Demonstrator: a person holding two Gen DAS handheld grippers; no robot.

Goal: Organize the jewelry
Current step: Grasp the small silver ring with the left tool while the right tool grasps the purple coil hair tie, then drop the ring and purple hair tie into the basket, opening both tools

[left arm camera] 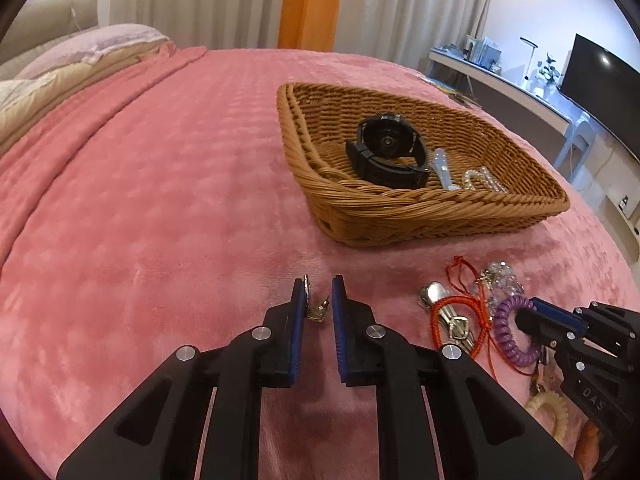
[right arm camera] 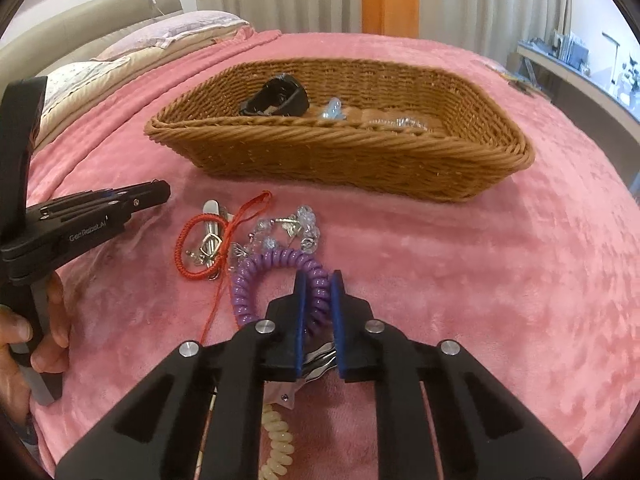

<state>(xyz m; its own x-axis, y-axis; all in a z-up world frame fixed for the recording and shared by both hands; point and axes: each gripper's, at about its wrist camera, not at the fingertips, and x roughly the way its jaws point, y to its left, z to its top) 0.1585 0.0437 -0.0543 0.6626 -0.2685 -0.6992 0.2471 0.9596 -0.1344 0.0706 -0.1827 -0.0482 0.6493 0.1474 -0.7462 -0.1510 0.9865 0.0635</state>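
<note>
A brown wicker basket (left arm camera: 400,208) (right arm camera: 320,128) on the pink blanket holds a black watch (left arm camera: 384,148) (right arm camera: 280,96), a clear blue piece (left arm camera: 442,168) and a clear bead bracelet (left arm camera: 480,180). My left gripper (left arm camera: 318,280) is shut on a small metal earring (left arm camera: 316,310), low over the blanket in front of the basket. To its right lies a pile: red cord bracelet (left arm camera: 460,308) (right arm camera: 192,236), silver clip (left arm camera: 432,292) (right arm camera: 212,224), crystal beads (left arm camera: 500,280) (right arm camera: 296,228). My right gripper (right arm camera: 319,276) is shut on the purple coil hair tie (right arm camera: 256,276) (left arm camera: 508,336).
A cream coil tie (right arm camera: 276,440) (left arm camera: 548,404) and silver clips (right arm camera: 320,356) lie under the right gripper. A person's hand (right arm camera: 40,340) holds the left gripper's handle. Pillows (left arm camera: 80,52) sit at the far left. A desk with a dark screen (left arm camera: 600,76) stands beyond the bed's right edge.
</note>
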